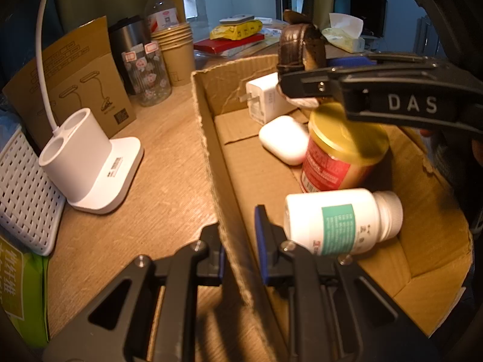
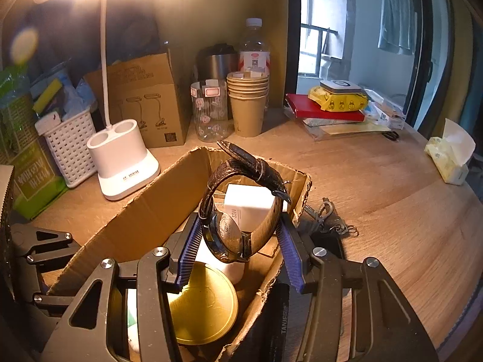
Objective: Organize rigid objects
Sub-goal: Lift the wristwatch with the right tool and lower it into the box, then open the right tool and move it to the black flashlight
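Cluttered wooden desk (image 2: pixel 377 181), lamp glaring. Right gripper (image 2: pixel 241 241) gripping wristwatch (image 2: pixel 238 211) over cardboard box (image 1: pixel 208 138); left gripper (image 1: pixel 241 259) pinching box wall. Watch risking slipping, striking gold-lidded jar (image 1: pixel 344 147).

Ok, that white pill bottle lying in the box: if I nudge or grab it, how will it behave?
The white pill bottle lies on its side, so a nudge would probably roll it along the cardboard box floor. Its smooth round plastic body may slip between pads. It looks rigid, unlikely to deform.
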Tool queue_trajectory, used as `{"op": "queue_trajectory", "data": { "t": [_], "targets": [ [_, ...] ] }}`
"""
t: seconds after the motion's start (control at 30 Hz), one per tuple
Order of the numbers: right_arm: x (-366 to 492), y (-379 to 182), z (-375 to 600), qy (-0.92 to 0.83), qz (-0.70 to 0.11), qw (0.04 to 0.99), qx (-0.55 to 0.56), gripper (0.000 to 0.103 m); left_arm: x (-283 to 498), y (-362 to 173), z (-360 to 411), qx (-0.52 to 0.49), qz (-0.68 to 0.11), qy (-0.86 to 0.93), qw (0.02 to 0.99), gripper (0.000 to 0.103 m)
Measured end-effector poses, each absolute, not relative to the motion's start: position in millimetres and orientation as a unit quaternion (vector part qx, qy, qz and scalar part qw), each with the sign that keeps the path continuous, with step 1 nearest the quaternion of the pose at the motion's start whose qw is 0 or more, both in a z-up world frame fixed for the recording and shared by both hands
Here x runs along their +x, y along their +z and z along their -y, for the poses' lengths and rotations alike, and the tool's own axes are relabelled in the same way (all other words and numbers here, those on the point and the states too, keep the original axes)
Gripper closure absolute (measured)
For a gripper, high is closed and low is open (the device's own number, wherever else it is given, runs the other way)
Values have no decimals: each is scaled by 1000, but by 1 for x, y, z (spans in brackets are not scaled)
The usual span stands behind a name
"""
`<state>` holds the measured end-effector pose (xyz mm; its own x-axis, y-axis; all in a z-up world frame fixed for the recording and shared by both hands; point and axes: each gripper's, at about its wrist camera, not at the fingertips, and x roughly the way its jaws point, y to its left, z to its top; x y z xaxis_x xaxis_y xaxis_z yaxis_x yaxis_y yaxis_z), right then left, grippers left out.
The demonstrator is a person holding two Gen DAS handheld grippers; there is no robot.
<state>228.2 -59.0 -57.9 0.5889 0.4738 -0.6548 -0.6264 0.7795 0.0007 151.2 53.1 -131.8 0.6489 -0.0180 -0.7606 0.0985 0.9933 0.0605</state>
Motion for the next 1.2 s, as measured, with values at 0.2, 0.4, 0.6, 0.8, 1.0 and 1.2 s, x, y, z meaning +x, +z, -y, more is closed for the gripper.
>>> {"op": "queue_trajectory", "data": {
  "t": [0.2,0.4,0.6,0.8,1.0,1.2],
  "targets": [
    [221,-61,48,295,-321,883,-172,50,151,-132,-53,47,-418,-32,907,86],
    [217,-62,43,286,-310,885,-198,43,150,-132,-51,48,-418,-32,907,86],
    [211,-58,44,299,-308,882,-192,33,150,-132,-51,48,-418,-32,907,86],
    [204,-52,52,308,-306,884,-172,33,150,-132,-51,47,-418,-32,907,85],
    [195,-44,65,308,-296,892,-148,33,150,-132,-51,48,-418,-32,907,85],
    [184,-34,80,299,-283,902,-128,33,150,-132,-51,48,-418,-32,907,85]
  ]
}}
